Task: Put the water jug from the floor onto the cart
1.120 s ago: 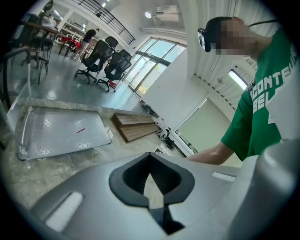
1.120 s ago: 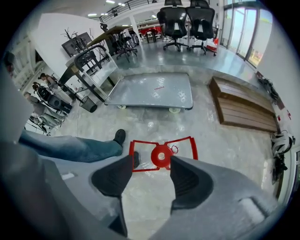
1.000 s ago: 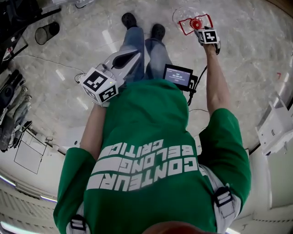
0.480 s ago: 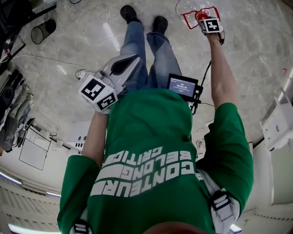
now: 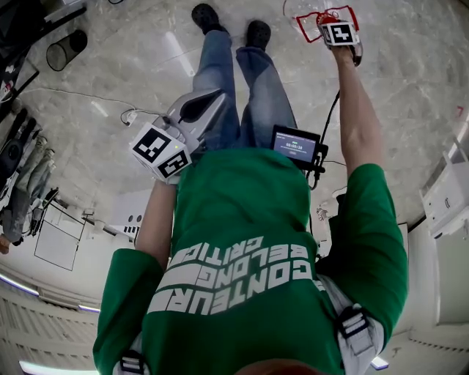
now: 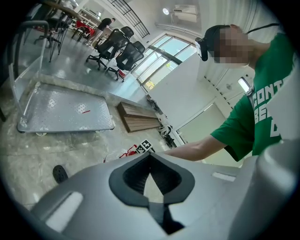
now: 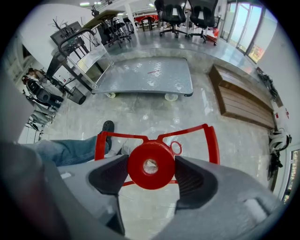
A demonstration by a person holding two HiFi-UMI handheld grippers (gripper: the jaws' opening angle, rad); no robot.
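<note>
While the person in the green shirt [image 5: 242,242] is bending over, the right gripper [image 7: 151,158] is pointing straight down over the water jug [image 7: 157,127]. The jug is standing upright on the marble floor [image 7: 225,159], not on the cart, just beside the person's black shoes [image 5: 256,33]. Its red cap [image 7: 151,166] is sitting between the right gripper's two dark pads [image 7: 110,176], one on each side. The jaws are opening and spread wide, with the pads flanking the cap rather than squeezing it. The red carry handle [image 7: 213,140] is sticking out around the cap, beyond the jaws, untouched.

The left gripper [image 6: 150,154] is hanging at waist height on the person's left side, well apart from the jug. Its fingers are lying together at the tips, holding nothing.

A flatbed cart [image 7: 140,75] is sitting on the floor beyond the jug, apart from it. Its push-handle frame [image 7: 89,61] is rising at the left end in the right gripper view. A wooden pallet [image 7: 241,101] is lying near the cart's right end. Office chairs [image 7: 174,14] are standing past the cart's far edge. A small lit screen [image 5: 295,145] is hanging at the person's waist. A dark wire bin [image 5: 64,53] is sitting on the floor at the far left of the head view.
</note>
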